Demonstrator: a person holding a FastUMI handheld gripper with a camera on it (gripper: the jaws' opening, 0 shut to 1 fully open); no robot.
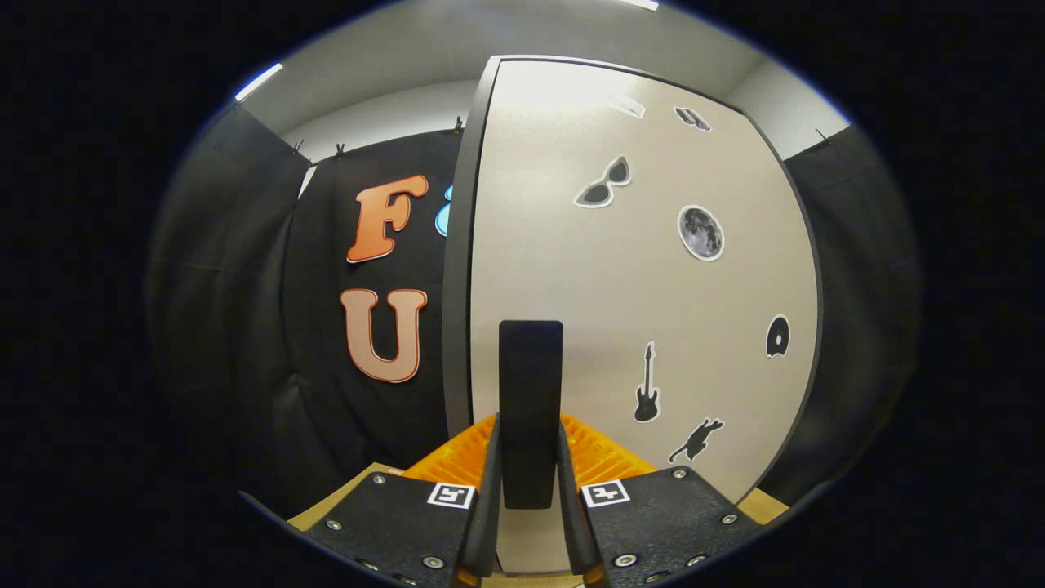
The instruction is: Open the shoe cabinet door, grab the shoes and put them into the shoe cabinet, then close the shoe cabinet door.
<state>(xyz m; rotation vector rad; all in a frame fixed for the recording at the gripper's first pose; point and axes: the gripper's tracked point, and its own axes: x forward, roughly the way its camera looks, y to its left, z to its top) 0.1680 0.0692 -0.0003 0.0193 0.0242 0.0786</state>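
Gripper point(529, 457) clamped on door handle point(531, 392), stickered cabinet door point(571, 269) close ahead

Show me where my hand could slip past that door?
Left of the door, past its dark edge, open space runs back to the black cloth wall; that looks passable. It's crowded at the handle, where the gripper closes on it. Stickers dot the door's right half.

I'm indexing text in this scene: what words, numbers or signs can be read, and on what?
Nothing here can be read as words or numbers.
Cabinet door: stickers are pictures without text: sunglasses, moon, guitar, cat.
Top stickers: too blurred to tell.
Gripper, shut on the handle: square markers, patterns only.
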